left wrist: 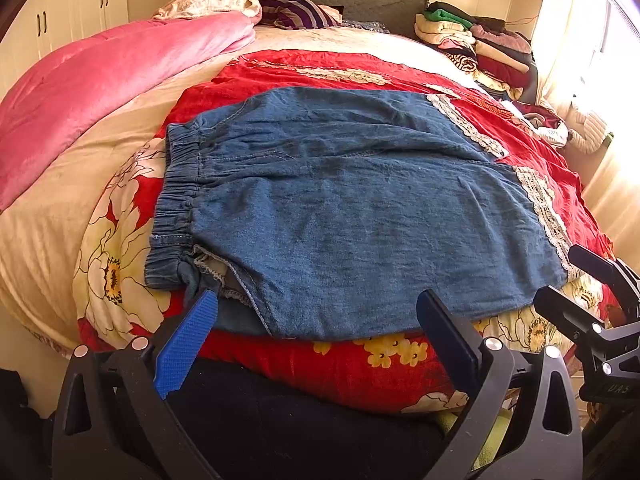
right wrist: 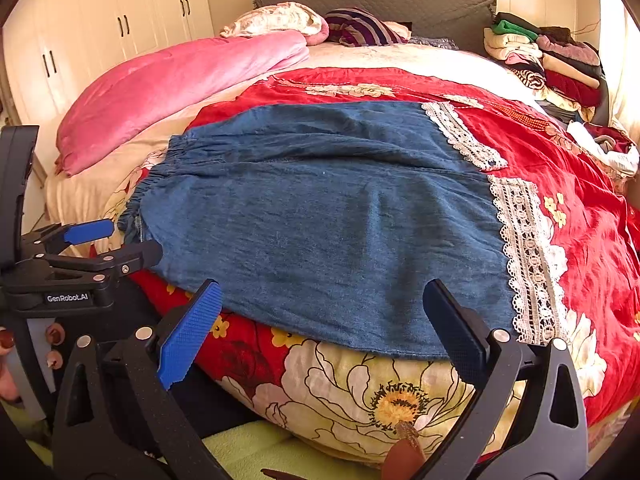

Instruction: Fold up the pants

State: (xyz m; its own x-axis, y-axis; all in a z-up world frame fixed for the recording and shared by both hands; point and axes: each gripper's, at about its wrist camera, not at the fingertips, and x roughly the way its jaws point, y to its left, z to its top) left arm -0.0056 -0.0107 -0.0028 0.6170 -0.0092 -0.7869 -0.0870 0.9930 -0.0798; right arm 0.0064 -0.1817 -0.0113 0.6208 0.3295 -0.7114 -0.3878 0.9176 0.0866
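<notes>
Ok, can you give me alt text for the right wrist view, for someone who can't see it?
Blue denim pants with white lace hems lie flat across a red floral quilt on a bed, waistband to the left. The open right gripper sits at the near edge, touching nothing, with the left gripper open near the waistband.

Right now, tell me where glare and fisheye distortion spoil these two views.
Left wrist view: window at right blown out white; bed bulges like a dome. Right wrist view: glare milder at the right edge; wardrobe lines bow; denim pants stay sharp.
</notes>
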